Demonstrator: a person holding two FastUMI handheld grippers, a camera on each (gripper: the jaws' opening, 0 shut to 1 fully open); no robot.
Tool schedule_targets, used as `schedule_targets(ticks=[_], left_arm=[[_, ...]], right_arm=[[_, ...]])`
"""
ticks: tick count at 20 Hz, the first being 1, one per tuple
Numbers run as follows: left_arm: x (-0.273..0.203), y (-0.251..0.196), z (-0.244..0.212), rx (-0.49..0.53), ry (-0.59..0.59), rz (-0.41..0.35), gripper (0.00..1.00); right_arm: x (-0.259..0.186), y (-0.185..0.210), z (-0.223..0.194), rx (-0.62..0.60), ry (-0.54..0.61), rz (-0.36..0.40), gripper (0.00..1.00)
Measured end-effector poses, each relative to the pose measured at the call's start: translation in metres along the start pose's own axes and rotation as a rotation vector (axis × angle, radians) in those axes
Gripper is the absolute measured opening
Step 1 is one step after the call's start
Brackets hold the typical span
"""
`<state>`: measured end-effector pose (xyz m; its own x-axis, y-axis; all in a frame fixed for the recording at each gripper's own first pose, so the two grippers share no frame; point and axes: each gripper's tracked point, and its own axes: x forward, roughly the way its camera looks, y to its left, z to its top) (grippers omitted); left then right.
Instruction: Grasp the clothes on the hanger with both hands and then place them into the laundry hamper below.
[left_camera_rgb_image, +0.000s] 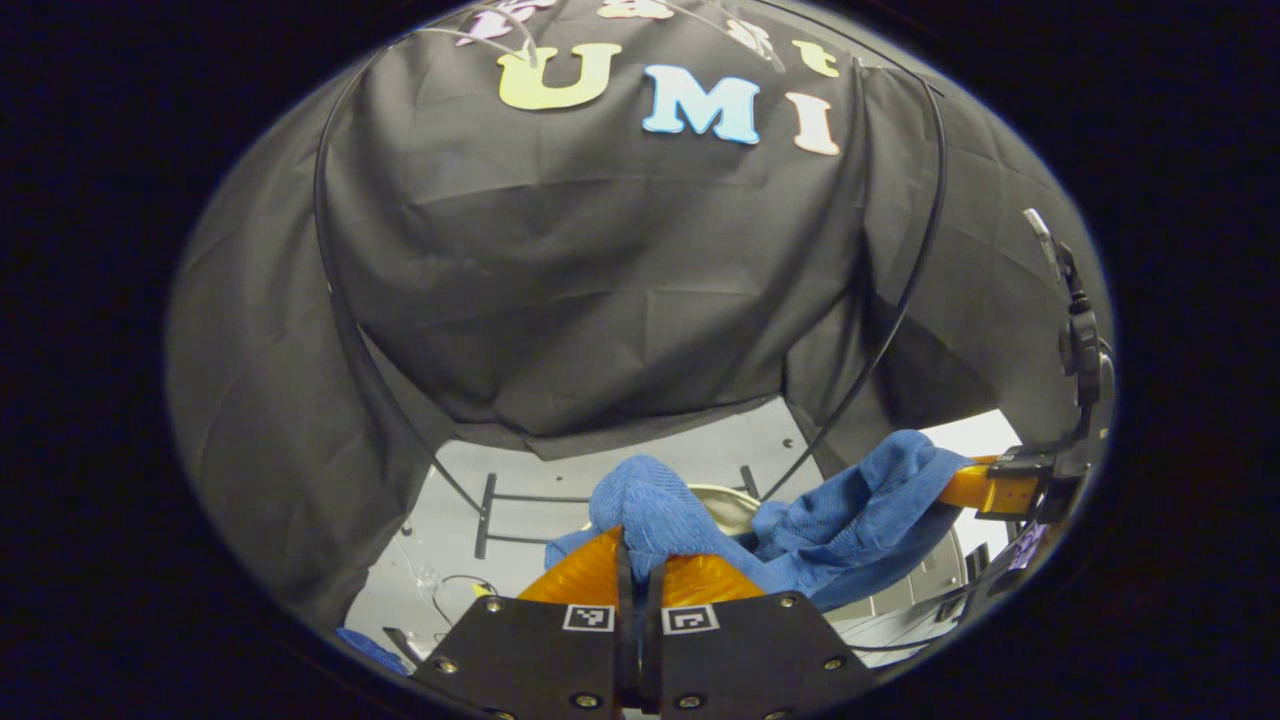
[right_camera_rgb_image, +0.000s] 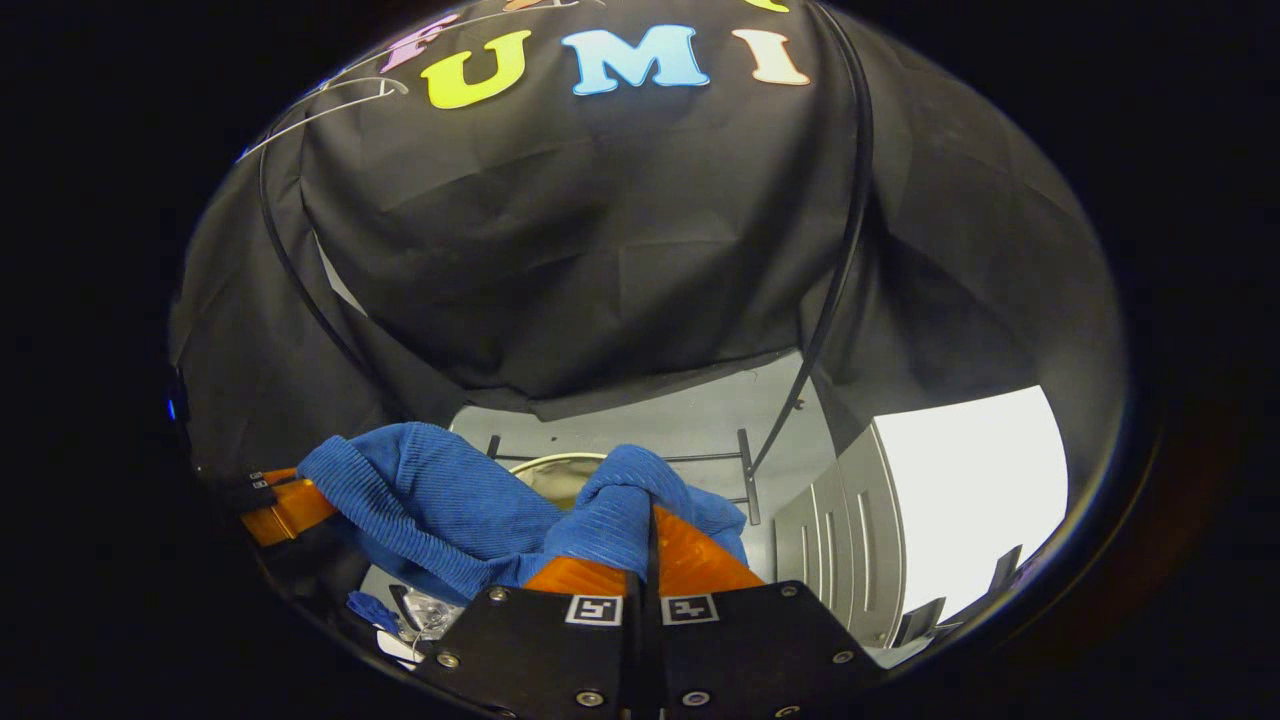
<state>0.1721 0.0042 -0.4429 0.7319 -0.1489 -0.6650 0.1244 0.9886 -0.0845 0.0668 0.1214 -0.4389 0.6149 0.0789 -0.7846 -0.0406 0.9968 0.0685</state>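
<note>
A blue ribbed garment (left_camera_rgb_image: 850, 510) hangs stretched between both grippers, sagging in the middle. In the left gripper view my left gripper (left_camera_rgb_image: 637, 548) is shut on one bunched end of it, orange fingers (left_camera_rgb_image: 585, 575) pressed together. The right gripper (left_camera_rgb_image: 985, 492) pinches the other end at the right. In the right gripper view my right gripper (right_camera_rgb_image: 650, 525) is shut on a bunch of the garment (right_camera_rgb_image: 430, 500), and the left gripper (right_camera_rgb_image: 285, 508) holds the far end at the left. The pale round rim of the hamper (right_camera_rgb_image: 560, 462) (left_camera_rgb_image: 735, 497) shows just below and behind the cloth. A bare white hanger (right_camera_rgb_image: 345, 95) hangs high up.
Black rack feet (left_camera_rgb_image: 487, 512) rest on the pale floor around the hamper. Thin black poles (left_camera_rgb_image: 905, 290) arc down the booth wall. A grey cabinet (right_camera_rgb_image: 850, 520) stands to the right. Small blue and clear scraps (right_camera_rgb_image: 375, 608) lie on the floor.
</note>
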Motion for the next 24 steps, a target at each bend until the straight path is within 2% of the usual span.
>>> schedule_targets(ticks=[6, 16, 19, 24], left_arm=[[0.012, 0.004, -0.018, -0.056, 0.043, -0.024, 0.02], [0.017, 0.015, -0.039, -0.045, 0.091, -0.019, 0.03], [0.015, 0.013, -0.045, -0.050, 0.112, -0.044, 0.02], [0.015, 0.017, -0.052, -0.032, 0.147, -0.040, 0.04]], right_arm=[[0.010, 0.008, -0.021, -0.023, 0.051, 0.008, 0.00], [0.009, 0.010, -0.040, -0.021, 0.107, 0.001, 0.01], [0.008, 0.008, -0.041, -0.019, 0.126, -0.016, 0.03], [0.007, 0.006, -0.047, 0.015, 0.158, -0.031, 0.06]])
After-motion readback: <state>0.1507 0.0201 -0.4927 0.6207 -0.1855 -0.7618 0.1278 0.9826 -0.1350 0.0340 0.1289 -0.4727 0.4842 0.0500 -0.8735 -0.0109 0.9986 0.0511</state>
